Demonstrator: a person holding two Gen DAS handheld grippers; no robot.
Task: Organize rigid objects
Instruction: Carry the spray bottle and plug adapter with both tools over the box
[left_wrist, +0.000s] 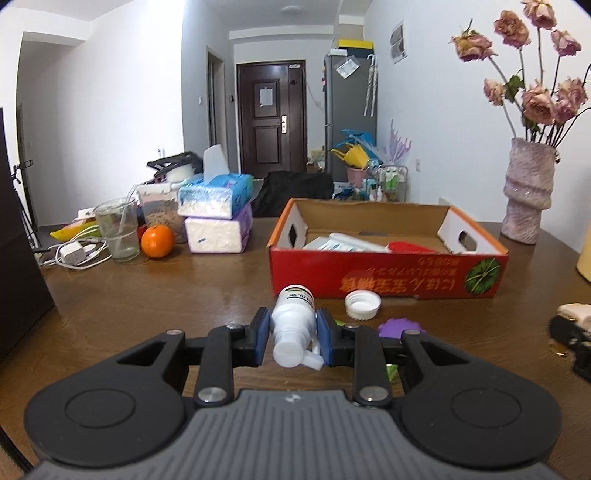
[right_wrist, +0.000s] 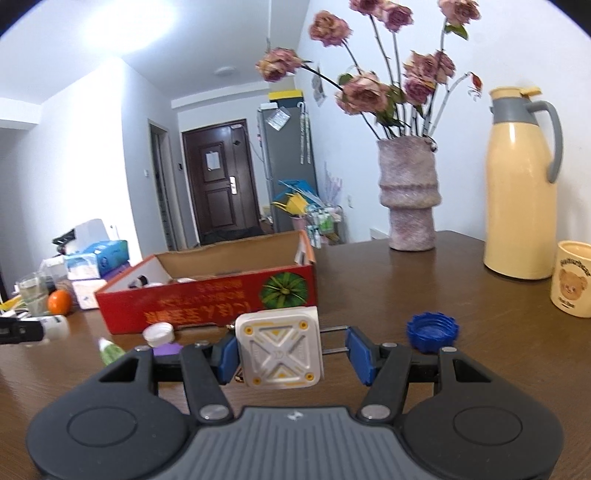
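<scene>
My left gripper (left_wrist: 292, 334) is shut on a small white bottle (left_wrist: 293, 325), held just above the wooden table in front of the red cardboard box (left_wrist: 384, 277). The box holds several items. In the right wrist view, a white square block with yellow dots (right_wrist: 280, 349) sits between my right gripper's (right_wrist: 293, 354) blue pads (right_wrist: 226, 356). It touches the left pad; a gap shows at the right pad. The box (right_wrist: 207, 299) lies ahead and left. The left gripper with the bottle (right_wrist: 55, 326) shows at the far left.
On the table lie a white cap (left_wrist: 362, 304), a purple cap (left_wrist: 397, 328), a blue cap (right_wrist: 432, 332) and a green-white item (right_wrist: 109, 350). A vase of dried roses (right_wrist: 408, 195), a yellow thermos (right_wrist: 521, 184) and a bear mug (right_wrist: 572, 282) stand right. Tissue packs (left_wrist: 218, 214), an orange (left_wrist: 157, 240) and a glass (left_wrist: 118, 229) stand left.
</scene>
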